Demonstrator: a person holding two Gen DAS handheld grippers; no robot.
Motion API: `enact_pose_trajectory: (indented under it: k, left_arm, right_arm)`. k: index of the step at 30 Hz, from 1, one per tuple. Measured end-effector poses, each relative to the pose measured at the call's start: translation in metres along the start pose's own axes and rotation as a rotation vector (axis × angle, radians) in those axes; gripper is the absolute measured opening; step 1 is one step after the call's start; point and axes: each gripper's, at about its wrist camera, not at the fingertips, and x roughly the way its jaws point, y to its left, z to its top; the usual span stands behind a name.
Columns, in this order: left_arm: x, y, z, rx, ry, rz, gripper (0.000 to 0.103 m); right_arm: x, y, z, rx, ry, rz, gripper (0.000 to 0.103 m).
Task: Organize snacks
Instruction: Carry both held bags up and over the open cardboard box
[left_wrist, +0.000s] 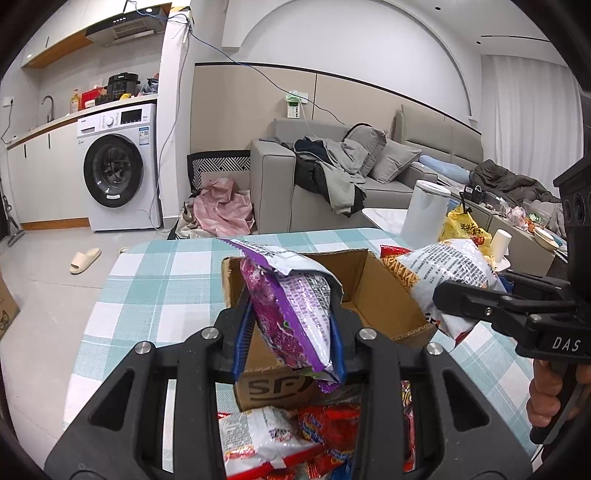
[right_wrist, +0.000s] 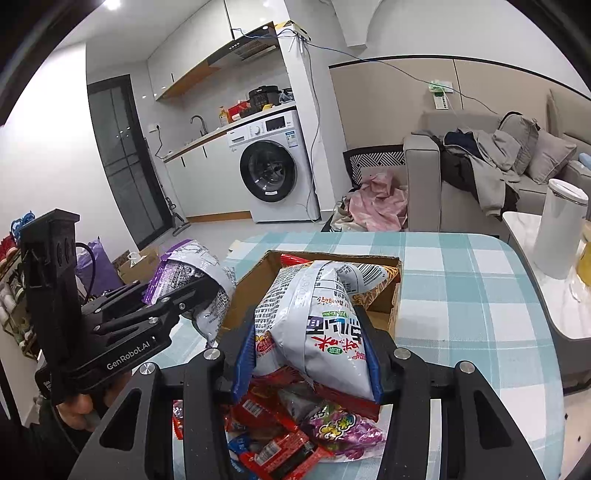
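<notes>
My left gripper (left_wrist: 291, 306) is shut on a purple snack bag (left_wrist: 295, 325), held upright above the near left corner of an open cardboard box (left_wrist: 384, 291). In the right wrist view that bag (right_wrist: 192, 266) and the left gripper (right_wrist: 207, 286) hang just left of the box (right_wrist: 376, 306). My right gripper (right_wrist: 308, 325) is shut on a white snack bag with red print (right_wrist: 317, 314), tilted over the box's near edge. From the left wrist view that bag (left_wrist: 447, 266) and the right gripper (left_wrist: 448, 299) sit at the box's right side. Several loose snack packets (right_wrist: 295, 424) lie on the table below the grippers.
The table has a teal checked cloth (left_wrist: 166, 280). Past its far right corner stand a white bin (left_wrist: 424, 210), a yellow bag (left_wrist: 465, 229) and a paper cup (left_wrist: 500, 240). A grey sofa (left_wrist: 273, 184) with clothes and a washing machine (left_wrist: 118, 166) stand behind.
</notes>
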Motion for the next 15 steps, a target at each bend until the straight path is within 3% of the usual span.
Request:
enact_pose_trajectory:
  k: [15]
  left_arm:
    - [0.057,0.002,-0.001,0.010,0.045,-0.008,0.032]
  right_arm:
    - [0.049,-0.016,0.005,0.010,0.067,-0.009,0.049]
